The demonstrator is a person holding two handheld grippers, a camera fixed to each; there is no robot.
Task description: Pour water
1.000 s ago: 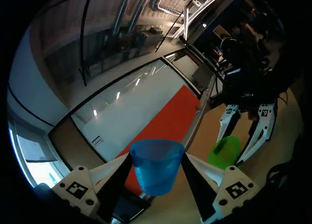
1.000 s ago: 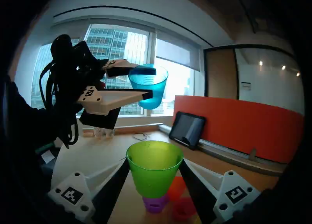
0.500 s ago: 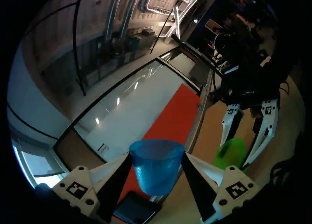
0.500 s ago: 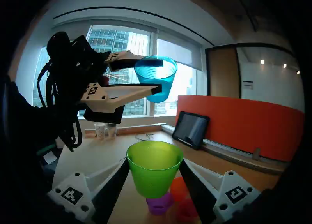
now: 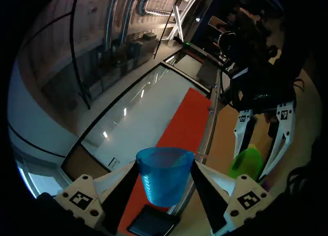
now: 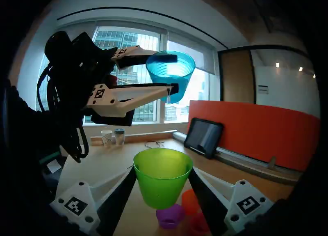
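In the left gripper view, the left gripper is closed to cup width. Both fingers press the sides of a translucent blue plastic cup, held rim-up with a long orange wall panel behind it. A dark flat tablet sits below the cup. Farther right, the right gripper clamps a translucent lime-green plastic cup over the light wooden table.

In the right gripper view, the left gripper reaches in from the upper left and holds the blue cup high against the window. The cup tips a little toward the camera and sits above the green one. I cannot tell whether water is leaving it. 2 small cups stand on the sill below.

At centre, the right gripper pinches the green cup from both sides, upright and open-mouthed. Just beneath it on the table are a small purple cup, a small orange cup and a small red cup. To the right, the tablet leans by the orange panel.
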